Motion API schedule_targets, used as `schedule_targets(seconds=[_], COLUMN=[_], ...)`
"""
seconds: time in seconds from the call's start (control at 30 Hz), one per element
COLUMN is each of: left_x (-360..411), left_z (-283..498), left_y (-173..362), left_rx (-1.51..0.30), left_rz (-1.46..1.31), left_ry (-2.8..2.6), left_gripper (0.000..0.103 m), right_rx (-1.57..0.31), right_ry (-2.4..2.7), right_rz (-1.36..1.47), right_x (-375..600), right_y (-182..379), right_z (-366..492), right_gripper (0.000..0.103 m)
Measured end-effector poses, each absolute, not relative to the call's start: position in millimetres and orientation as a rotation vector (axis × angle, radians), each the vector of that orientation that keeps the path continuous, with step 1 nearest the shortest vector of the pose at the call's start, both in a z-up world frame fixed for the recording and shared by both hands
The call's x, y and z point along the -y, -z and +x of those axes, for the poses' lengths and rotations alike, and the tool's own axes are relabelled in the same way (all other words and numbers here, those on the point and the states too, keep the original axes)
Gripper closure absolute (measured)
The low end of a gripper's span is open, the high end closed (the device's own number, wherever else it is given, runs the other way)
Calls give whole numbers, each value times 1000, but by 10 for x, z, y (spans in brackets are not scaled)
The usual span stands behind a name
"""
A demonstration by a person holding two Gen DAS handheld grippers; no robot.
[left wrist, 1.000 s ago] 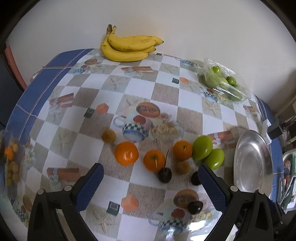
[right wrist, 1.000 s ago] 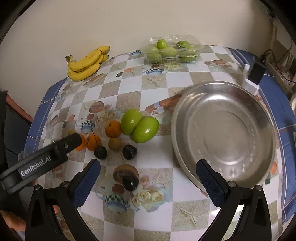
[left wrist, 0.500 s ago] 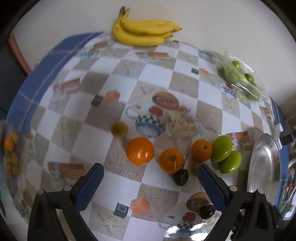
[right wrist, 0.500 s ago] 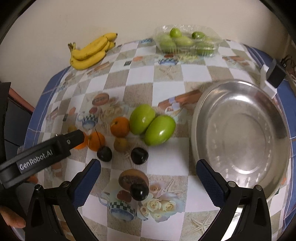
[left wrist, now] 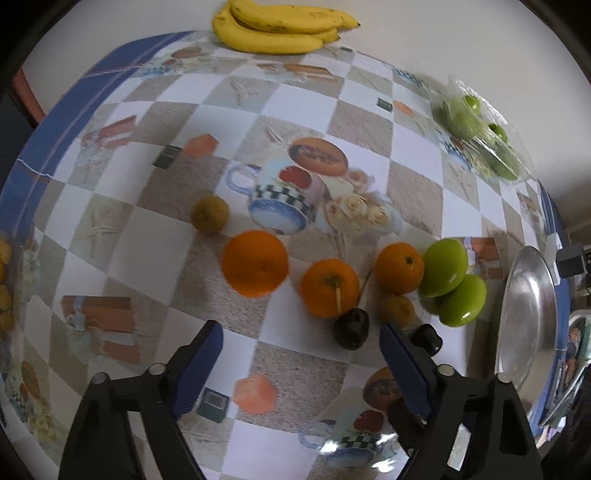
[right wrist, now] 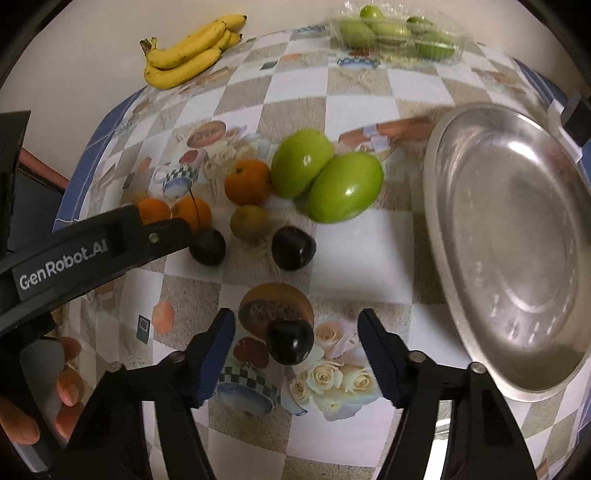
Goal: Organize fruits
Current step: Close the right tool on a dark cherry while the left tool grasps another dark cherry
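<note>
My right gripper (right wrist: 295, 350) points steeply down. A dark cherry (right wrist: 290, 341) lies between its blue pads, which do not touch it while the jaws are closing. My left gripper (left wrist: 301, 354) is also closing, and a stemmed dark cherry (left wrist: 351, 328) sits just ahead of its tips, near the right finger (left wrist: 402, 365), untouched. Around it lie three oranges (left wrist: 255, 263) (left wrist: 330, 288) (left wrist: 399, 268), two big green fruits (right wrist: 302, 162) (right wrist: 345, 192), another dark cherry (right wrist: 293, 248) and small brownish fruits (left wrist: 209, 214). The left gripper (right wrist: 99, 251) reaches in from the left in the right wrist view.
A steel plate (right wrist: 517, 236) lies to the right of the fruit. Bananas (right wrist: 188, 55) and a clear plastic box of green fruit (right wrist: 395, 35) rest at the table's far edge by the wall. A hand (right wrist: 66, 369) shows at lower left.
Both grippers have sunk closer to the table and their jaws have narrowed. The right one now brackets the nearest dark cherry; the fruits have not moved.
</note>
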State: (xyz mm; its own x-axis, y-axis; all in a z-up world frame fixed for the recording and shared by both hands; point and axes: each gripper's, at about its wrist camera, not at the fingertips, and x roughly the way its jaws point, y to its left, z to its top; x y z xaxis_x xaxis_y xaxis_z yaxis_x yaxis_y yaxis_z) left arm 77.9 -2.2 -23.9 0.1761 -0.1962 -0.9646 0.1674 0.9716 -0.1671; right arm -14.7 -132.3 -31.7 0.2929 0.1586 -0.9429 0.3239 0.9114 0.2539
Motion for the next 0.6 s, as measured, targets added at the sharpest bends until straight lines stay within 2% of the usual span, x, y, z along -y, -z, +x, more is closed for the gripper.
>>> schedule_targets(seconds=[0.03,0.17,0.2,0.37,0.4,0.6], left_x=[37,102,109,158,165,177], left_z=[781,790,797,818,819,838], left_y=[256,309,316,328,330,350], left_rx=[-1375,-1384,-1384,-1384,-1383,-1382], left_rz=[-29,-34,-37,-50,-53,-64], left_ry=[265,278,280,292,291,292], left_gripper=[20,27,30,33,34,43], right_rx=[-1286,-1302,-1306,-1307,-1305,-1302], right_ry=[106,106,108,99,99,88], right_rz=[447,438,439,449,453,470], right_x=[1319,1299,1297,1304,1308,1332], right_y=[332,365,374,366,359,342], right_z=[-147,-149,-149,-164,-166,-170], right_gripper=[45,52,57,68,73,74])
